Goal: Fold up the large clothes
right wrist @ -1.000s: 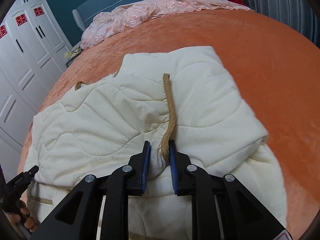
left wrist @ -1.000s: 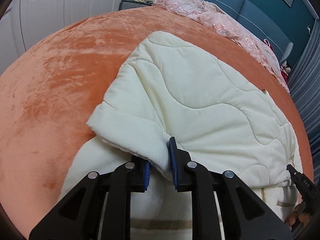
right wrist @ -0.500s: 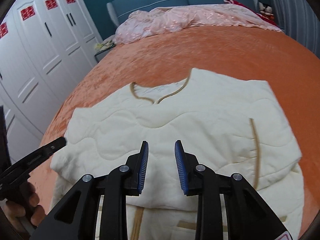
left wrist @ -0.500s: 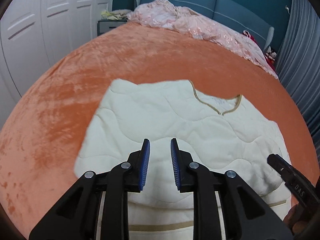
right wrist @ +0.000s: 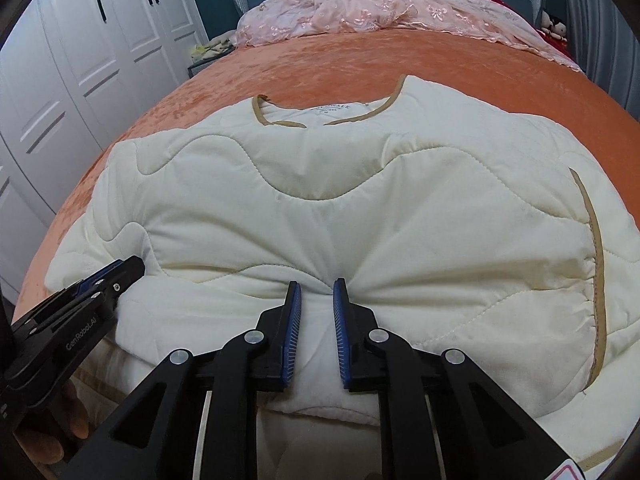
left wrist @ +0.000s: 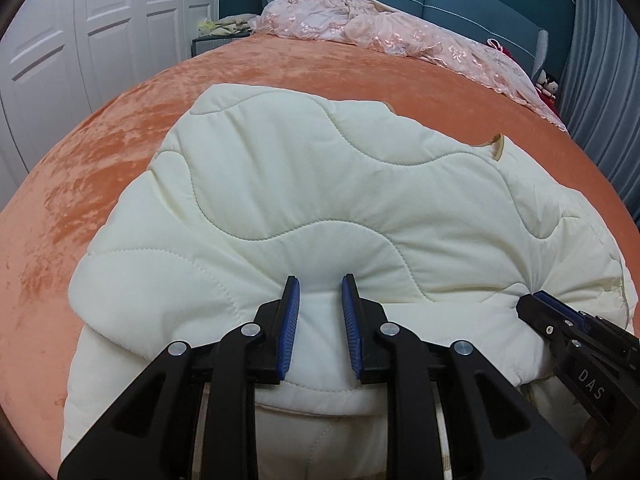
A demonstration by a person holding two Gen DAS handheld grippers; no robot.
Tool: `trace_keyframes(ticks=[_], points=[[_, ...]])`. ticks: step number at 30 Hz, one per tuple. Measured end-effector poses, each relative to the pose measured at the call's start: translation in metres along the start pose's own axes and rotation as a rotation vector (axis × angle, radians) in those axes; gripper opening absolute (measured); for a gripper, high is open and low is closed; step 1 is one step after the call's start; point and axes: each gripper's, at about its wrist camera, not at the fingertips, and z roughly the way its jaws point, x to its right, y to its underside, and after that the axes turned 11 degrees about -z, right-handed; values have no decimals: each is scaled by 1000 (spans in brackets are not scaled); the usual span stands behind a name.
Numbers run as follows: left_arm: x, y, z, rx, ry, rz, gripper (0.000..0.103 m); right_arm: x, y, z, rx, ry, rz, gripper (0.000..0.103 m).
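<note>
- The cream quilted jacket (right wrist: 360,216) lies on the orange bedspread (left wrist: 100,152), near the foot of the bed, its sides folded in and its tan-trimmed neckline (right wrist: 320,116) pointing to 12 o'clock.
- The left gripper (left wrist: 316,318) has its blue pads parted, with a puffed ridge of the near fold between them; the padding looks pressed against the pads, but whether it is truly pinched cannot be told.
- The right gripper (right wrist: 316,320) stands likewise, jaws apart, with creases fanning out from the fabric gathered between them.
- Risk, as a judgement: the padding is thick and springy, so a shallow bite may catch only the top layer; a lift would then peel that layer off and undo the folded sides.
- Risk: the two tongs sit near each other along the same near edge; an uneven pull could skew the fold or drag the whole jacket across the plush bedspread.
- Risk: the tan cuff strip (right wrist: 596,256) at 3 o'clock in the right view lies loose and may flop out when the bundle turns over.
- Room: bare bedspread stretches from the collar toward 12 o'clock, enough to lay the near edge forward.
- Edges: the pink lace cover (right wrist: 380,12) lies well apart at 12 o'clock; the bed falls away toward white wardrobes (left wrist: 80,40) at 9 to 10 o'clock and grey curtains (left wrist: 600,92) at 2 o'clock.
</note>
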Motion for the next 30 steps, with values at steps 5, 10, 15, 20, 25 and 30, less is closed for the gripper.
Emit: trace_keyframes(ticks=[5,10,15,20,25,30], points=[[2,3,1,28,-13,12,21,-5,3,0,23,36,-16,12],[5,6,3,47,-31,28,21,-9,5,0,43,65,-29,12],[8,9,4,59,-47,40,21,-9,6,1,54,68,-20,12],[11,11,6,68,-63,51,21,-9,6,3,59,70,-9,12],[11,11,7,67,-61,50,21,-8,3,4,56,62,3,12],[4,-6,-1,6,1,6,23,12,-12,-6,35,-37,86,13]])
